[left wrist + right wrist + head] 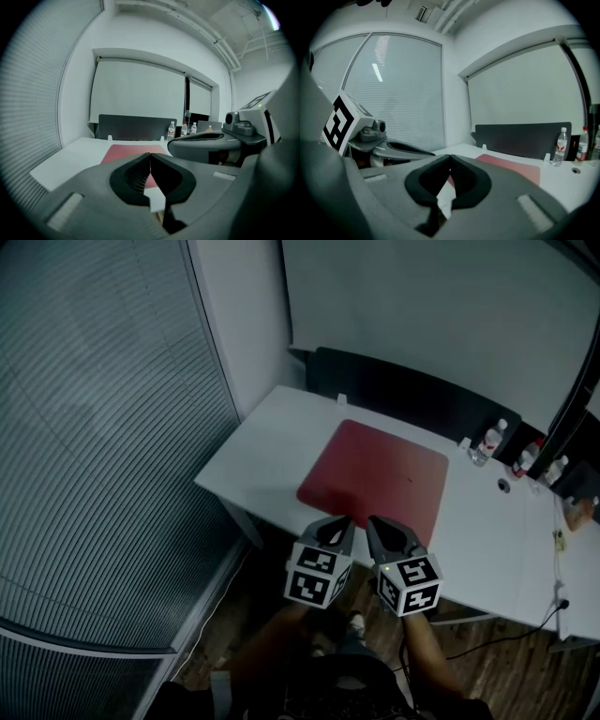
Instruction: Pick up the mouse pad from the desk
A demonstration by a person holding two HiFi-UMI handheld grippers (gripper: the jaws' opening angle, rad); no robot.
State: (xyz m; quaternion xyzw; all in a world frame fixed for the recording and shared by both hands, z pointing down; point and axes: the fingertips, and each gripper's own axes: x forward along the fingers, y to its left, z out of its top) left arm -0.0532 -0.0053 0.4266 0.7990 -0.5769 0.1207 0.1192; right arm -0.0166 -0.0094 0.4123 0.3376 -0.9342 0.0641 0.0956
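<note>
A dark red mouse pad [377, 479] lies flat on the white desk [262, 451], its near edge close to the desk's front edge. Both grippers hover side by side just short of that edge, pointing at the pad. My left gripper [345, 521] is shut with nothing in it, and my right gripper [373, 522] is shut and empty too. From the left gripper view the mouse pad [131, 152] shows beyond the closed tips [150, 154]. The right gripper view has the mouse pad [513, 167] to the right of its closed tips [450, 157].
A dark partition panel [403, 395] stands along the desk's far edge. Water bottles [487, 442] and small items sit at the back right. Window blinds [94, 427] fill the left side. Wooden floor [272, 601] lies below the desk's front.
</note>
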